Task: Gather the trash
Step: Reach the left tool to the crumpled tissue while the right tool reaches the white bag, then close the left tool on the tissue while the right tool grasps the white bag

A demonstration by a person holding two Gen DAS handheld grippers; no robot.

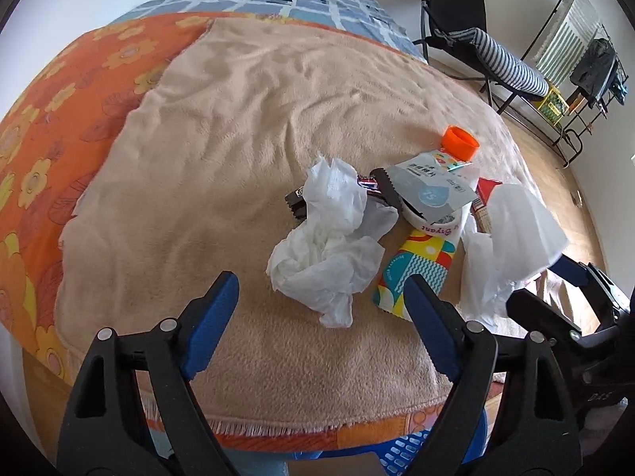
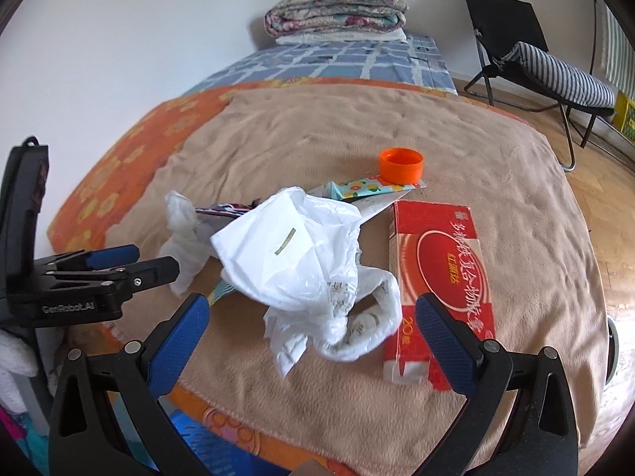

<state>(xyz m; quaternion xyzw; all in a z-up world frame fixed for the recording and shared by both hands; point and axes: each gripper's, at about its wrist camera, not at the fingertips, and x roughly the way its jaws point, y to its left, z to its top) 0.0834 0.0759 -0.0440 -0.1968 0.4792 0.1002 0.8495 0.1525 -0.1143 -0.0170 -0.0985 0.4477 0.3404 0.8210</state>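
Trash lies in a heap on a beige blanket [image 1: 246,111] on the bed. A crumpled white tissue [image 1: 329,246] lies just ahead of my open left gripper [image 1: 321,297]. Behind it are a dark snack wrapper [image 1: 297,200], a grey pouch [image 1: 432,188], an orange cap [image 1: 459,142] and a colourful carton [image 1: 416,265]. My open right gripper [image 2: 313,325] hovers over a crumpled white plastic bag [image 2: 301,254]. A red box [image 2: 440,273] lies to its right, touching the right finger's side. The orange cap [image 2: 401,164] sits behind. Both grippers are empty.
A blue basket [image 2: 198,448] shows below the bed's near edge. Folded quilts [image 2: 337,12] sit at the bed's far end. A black folding chair with a striped cushion [image 2: 555,71] stands on the wooden floor at right.
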